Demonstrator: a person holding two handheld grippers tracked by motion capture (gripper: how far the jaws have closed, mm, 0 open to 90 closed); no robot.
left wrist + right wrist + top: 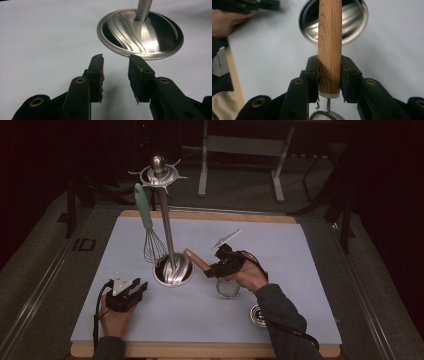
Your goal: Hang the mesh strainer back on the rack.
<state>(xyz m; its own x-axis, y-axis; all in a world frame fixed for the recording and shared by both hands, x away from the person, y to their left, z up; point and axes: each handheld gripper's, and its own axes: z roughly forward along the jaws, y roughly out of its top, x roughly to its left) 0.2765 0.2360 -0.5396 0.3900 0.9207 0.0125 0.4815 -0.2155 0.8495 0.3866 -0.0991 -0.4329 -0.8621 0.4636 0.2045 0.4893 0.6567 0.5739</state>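
The right gripper [329,77] is pinching a strainer by its wooden handle [330,45], the two jaws pressing on either side of the round shaft close to the white collar [329,94] at its near end. Below the jaws, a thin metal stem is leading down to the mesh bowl [323,116], which is hanging just under the gripper. Beyond the jaws, the handle is pointing toward the polished base [352,22] of the utensil stand.

The strainer is likely handling as a light thing, stiff along handle and stem. The smooth round wood may be inclined to roll or swivel between flat pads (the mesh end hangs below the grip, so it could be tugging the tool around). The mesh itself is probably thin and easy to dent, so the handle is the sensible place to hold, and a grip nearer its middle would be balancing it better.

The left gripper [115,75] is resting with its jaws spread and nothing between them, the stand's base just ahead of the tips. In the high view a whisk [150,230] is hanging from the stand [165,220].
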